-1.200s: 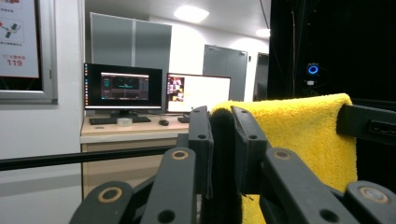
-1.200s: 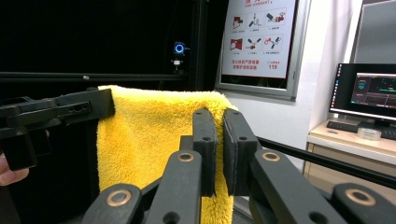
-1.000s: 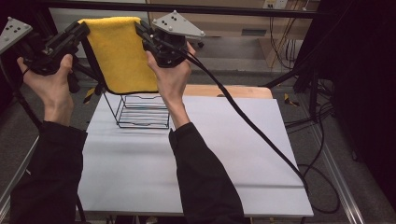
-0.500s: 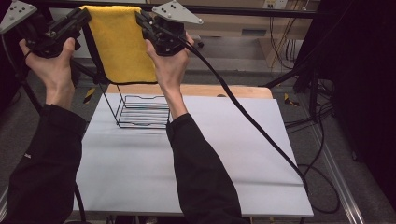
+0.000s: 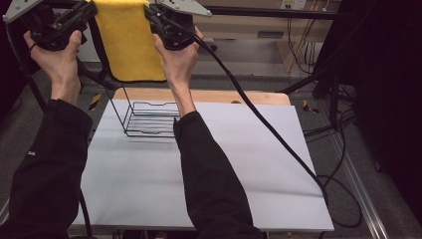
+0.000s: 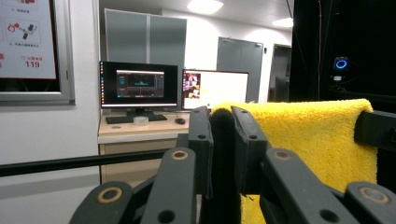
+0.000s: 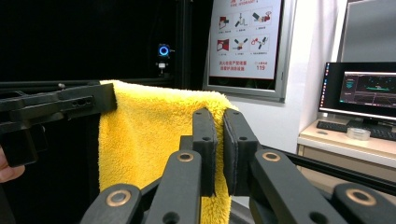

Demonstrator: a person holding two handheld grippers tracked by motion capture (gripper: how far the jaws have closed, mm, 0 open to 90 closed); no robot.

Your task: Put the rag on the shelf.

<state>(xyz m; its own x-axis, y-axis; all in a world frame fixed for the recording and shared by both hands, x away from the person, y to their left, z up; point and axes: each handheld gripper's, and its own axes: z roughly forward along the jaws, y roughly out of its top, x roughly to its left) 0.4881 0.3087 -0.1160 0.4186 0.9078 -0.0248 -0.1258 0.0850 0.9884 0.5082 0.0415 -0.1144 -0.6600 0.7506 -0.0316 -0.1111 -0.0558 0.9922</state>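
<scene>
Each hand-held gripper, left point(image 5: 84, 11) and right point(image 5: 152, 12), pinches a top corner of the yellow towel point(image 5: 130, 45); a slack pinch could drop it short of the wire rack point(image 5: 149, 118).

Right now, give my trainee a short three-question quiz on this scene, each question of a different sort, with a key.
1. True or false: the yellow towel lies flat on the table.
2. What grips the towel's top edge? A) the left gripper alone B) the right gripper alone C) both grippers
3. Fill in: the black ___ rack stands on the table under the towel.

Key
1. False: it hangs in the air, held up by its top corners.
2. C: each gripper's jaws are closed on a top corner.
3. wire
</scene>
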